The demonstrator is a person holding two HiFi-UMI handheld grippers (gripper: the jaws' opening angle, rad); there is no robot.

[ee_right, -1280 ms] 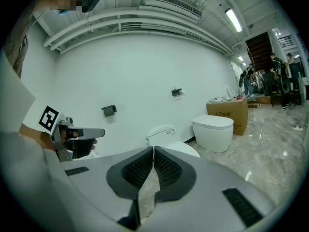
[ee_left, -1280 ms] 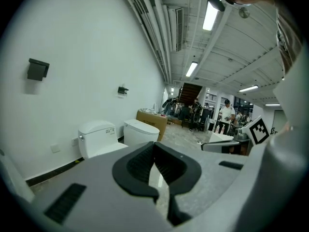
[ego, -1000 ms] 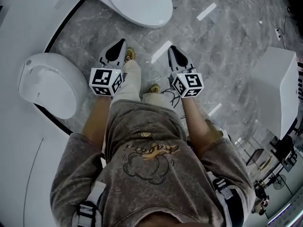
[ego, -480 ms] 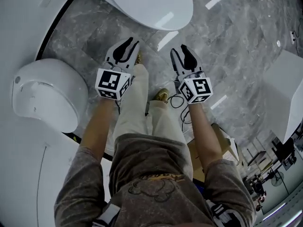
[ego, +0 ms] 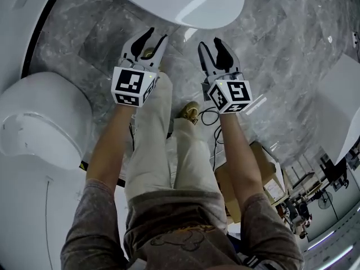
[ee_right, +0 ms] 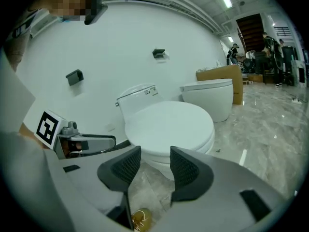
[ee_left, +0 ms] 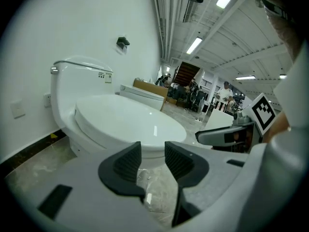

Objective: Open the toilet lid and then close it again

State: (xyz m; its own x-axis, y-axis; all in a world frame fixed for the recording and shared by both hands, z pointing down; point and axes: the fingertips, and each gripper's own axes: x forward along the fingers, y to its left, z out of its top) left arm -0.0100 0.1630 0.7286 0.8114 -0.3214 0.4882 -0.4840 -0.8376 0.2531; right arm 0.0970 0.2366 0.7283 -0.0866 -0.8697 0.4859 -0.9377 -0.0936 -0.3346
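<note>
The toilet lid (ego: 185,1) lies shut, just beyond the left gripper (ego: 152,40) and right gripper (ego: 209,46), whose fingers have just been opening and stand apart on nothing. It looks stiff, light and glossy (likely slippery), so its near front edge seems the best hold.

grey marble floor (ego: 292,44), white wall (ee_right: 120,42)

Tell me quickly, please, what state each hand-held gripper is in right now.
Left hand-held gripper: open, its jaws have just been opening, holding nothing.
Right hand-held gripper: open, its jaws have just been opening, holding nothing.
</note>
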